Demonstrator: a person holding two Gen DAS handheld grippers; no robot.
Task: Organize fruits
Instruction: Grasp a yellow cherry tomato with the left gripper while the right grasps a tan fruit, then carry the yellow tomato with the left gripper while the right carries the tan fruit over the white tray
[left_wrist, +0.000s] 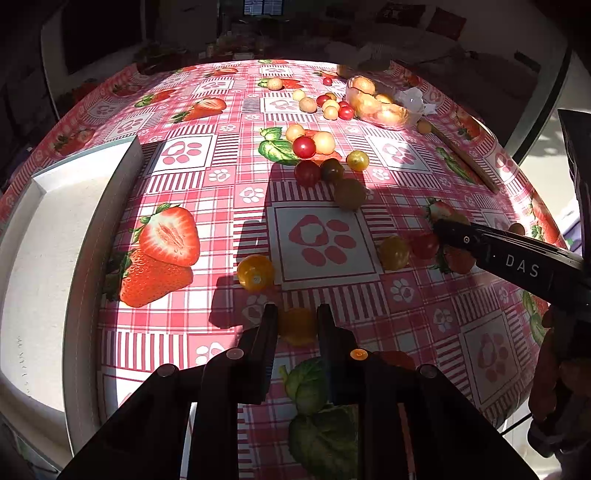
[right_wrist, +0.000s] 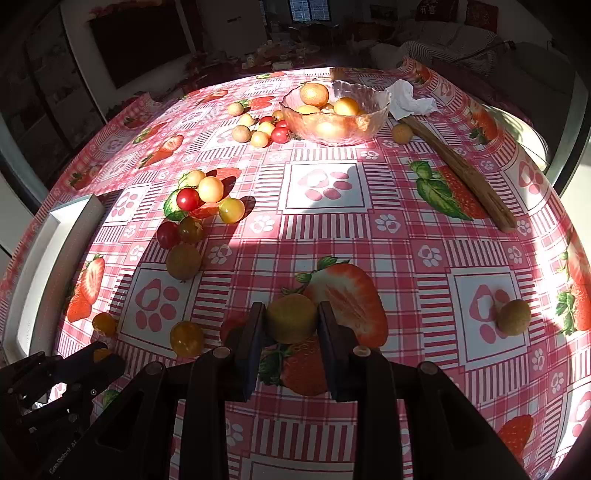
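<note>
Left gripper (left_wrist: 297, 325): fingers set on both sides of a yellow tomato (left_wrist: 298, 326) lying on the tablecloth (left_wrist: 406, 184); whether they clamp it cannot be told. Right gripper (right_wrist: 291, 321): fingers pressed to both sides of a yellow fruit (right_wrist: 291, 317), held. Glass bowl (right_wrist: 334, 112): far side of the table, fruit inside. Loose tomatoes lie in clusters beside the bowl and at mid-table (right_wrist: 205, 201). White tray (left_wrist: 55, 258): left edge. Wooden stick (right_wrist: 461, 170): right of the bowl.
</note>
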